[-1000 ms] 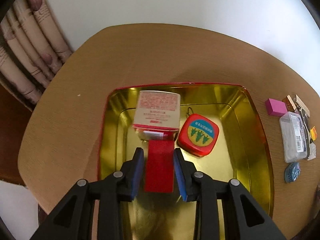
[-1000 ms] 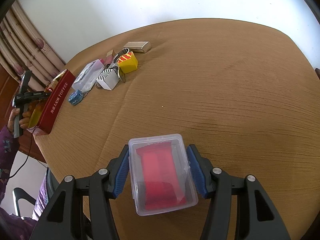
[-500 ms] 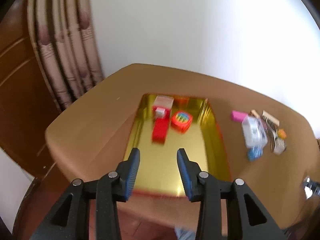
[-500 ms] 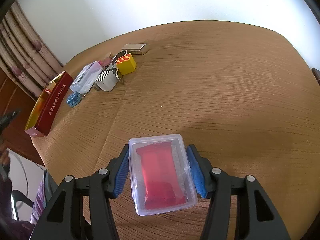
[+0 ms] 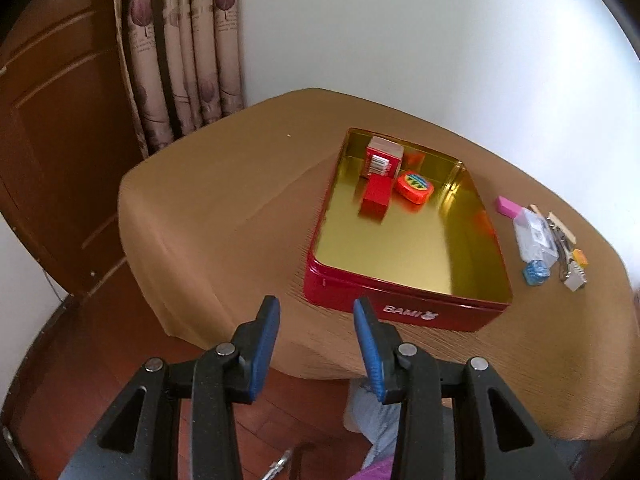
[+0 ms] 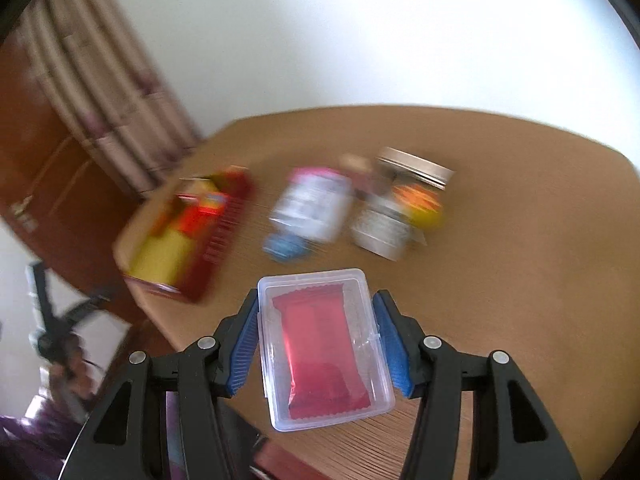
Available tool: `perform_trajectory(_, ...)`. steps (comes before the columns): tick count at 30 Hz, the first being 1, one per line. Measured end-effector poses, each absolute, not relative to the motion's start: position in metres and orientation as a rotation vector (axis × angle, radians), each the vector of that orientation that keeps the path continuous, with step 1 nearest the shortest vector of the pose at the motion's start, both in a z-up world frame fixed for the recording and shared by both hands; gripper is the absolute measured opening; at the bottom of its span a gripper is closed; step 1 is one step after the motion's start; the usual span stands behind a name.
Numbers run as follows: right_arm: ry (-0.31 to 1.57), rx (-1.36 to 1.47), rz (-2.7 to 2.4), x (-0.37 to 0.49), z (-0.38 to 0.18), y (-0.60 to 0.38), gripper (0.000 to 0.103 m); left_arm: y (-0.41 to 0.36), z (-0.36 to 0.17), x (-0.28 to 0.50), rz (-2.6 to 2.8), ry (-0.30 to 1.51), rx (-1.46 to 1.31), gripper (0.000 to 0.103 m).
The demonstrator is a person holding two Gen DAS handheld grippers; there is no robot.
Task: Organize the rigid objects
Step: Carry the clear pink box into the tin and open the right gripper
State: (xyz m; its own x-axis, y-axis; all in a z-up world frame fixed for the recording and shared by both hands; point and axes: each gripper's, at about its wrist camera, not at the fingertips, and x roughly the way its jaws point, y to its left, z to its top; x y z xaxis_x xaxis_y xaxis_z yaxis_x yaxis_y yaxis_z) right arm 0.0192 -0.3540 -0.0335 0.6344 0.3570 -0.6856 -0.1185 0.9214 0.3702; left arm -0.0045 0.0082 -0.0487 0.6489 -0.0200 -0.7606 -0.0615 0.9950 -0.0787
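Observation:
A red tin with a gold inside (image 5: 404, 312) stands on the brown table. In it lie a red box (image 5: 376, 196), a red-and-tan carton (image 5: 383, 157) and a round orange item (image 5: 414, 187). My left gripper (image 5: 316, 320) is open and empty, pulled back off the table's near edge. My right gripper (image 6: 318, 312) is shut on a clear plastic case with a red packet inside (image 6: 320, 344), held above the table. The tin also shows, blurred, in the right wrist view (image 6: 224, 232).
Right of the tin lie a pink block (image 5: 507, 205), a clear case (image 5: 534, 238), a blue item (image 5: 536, 273) and several small things. A curtain (image 5: 180, 48) and a wooden door (image 5: 52, 128) stand at the left. The right wrist view is motion-blurred.
My left gripper let go of the red box in the tin, opened and drew back off the table. My right gripper carried the clear case toward the loose items and the tin.

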Motion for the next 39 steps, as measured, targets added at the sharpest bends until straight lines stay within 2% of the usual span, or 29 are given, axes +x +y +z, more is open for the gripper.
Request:
perform_trajectory(5, 0.880, 0.294, 0.454, 0.112, -0.021, -0.261, 0.053, 0.005, -0.053, -0.003, -0.064, 0.907, -0.142, 0.039)
perform_trajectory(13, 1.008, 0.307, 0.484, 0.218, -0.063, -0.174, 0.053, 0.005, -0.053, -0.005, -0.129, 0.928, -0.163, 0.039)
perform_trajectory(27, 1.039, 0.220, 0.365, 0.271, -0.100, -0.168, 0.053, 0.014, -0.069, 0.011, -0.161, 1.020, -0.258, 0.039)
perform_trajectory(39, 1.022, 0.174, 0.349, 0.282, -0.103, -0.157, 0.055, 0.008, -0.077, 0.009, -0.184, 1.056, -0.235, 0.039)
